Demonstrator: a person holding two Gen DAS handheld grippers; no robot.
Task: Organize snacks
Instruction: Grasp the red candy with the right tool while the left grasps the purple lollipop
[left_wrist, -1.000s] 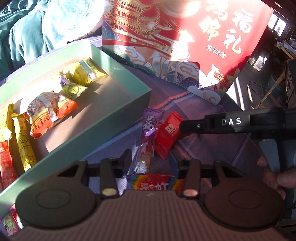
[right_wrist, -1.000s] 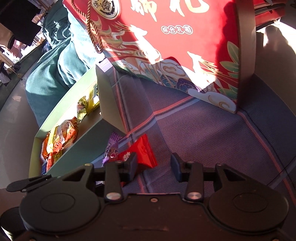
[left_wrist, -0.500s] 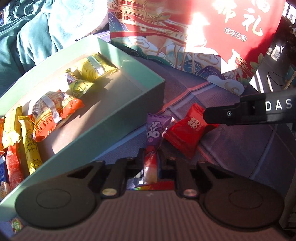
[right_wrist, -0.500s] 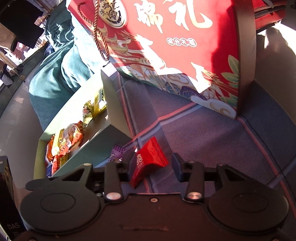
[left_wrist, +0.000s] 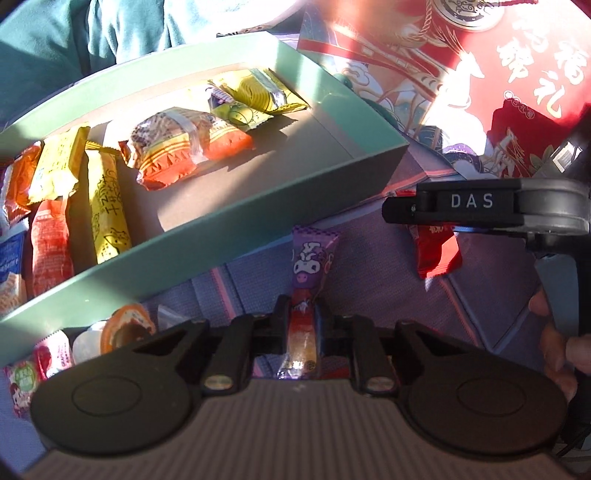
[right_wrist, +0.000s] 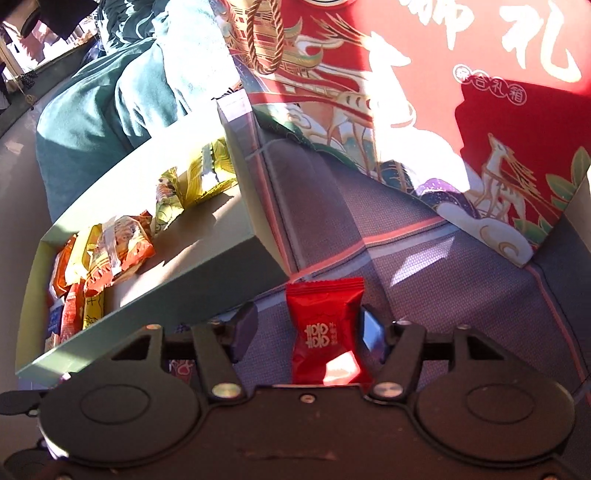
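My left gripper (left_wrist: 302, 317) is shut on a long purple snack stick (left_wrist: 308, 273) with a cartoon face, held just off the purple cloth beside the green box (left_wrist: 207, 251). The box holds several yellow, orange and red snack packs (left_wrist: 177, 147). My right gripper (right_wrist: 308, 330) stands wide around a red candy packet (right_wrist: 325, 332). The packet rests against the right finger (right_wrist: 373, 332) with a gap to the left one. In the left wrist view the same red packet (left_wrist: 436, 251) hangs under the right gripper's arm.
A big red gift bag (right_wrist: 443, 110) with a rope handle stands behind. A person in teal clothes (right_wrist: 110, 103) sits beyond the box. Small sweets (left_wrist: 122, 328) lie on the cloth in front of the box's near wall.
My left gripper closed on the purple stick and lifted it toward the box. My right gripper moved over the red packet, which now stands between its fingers.
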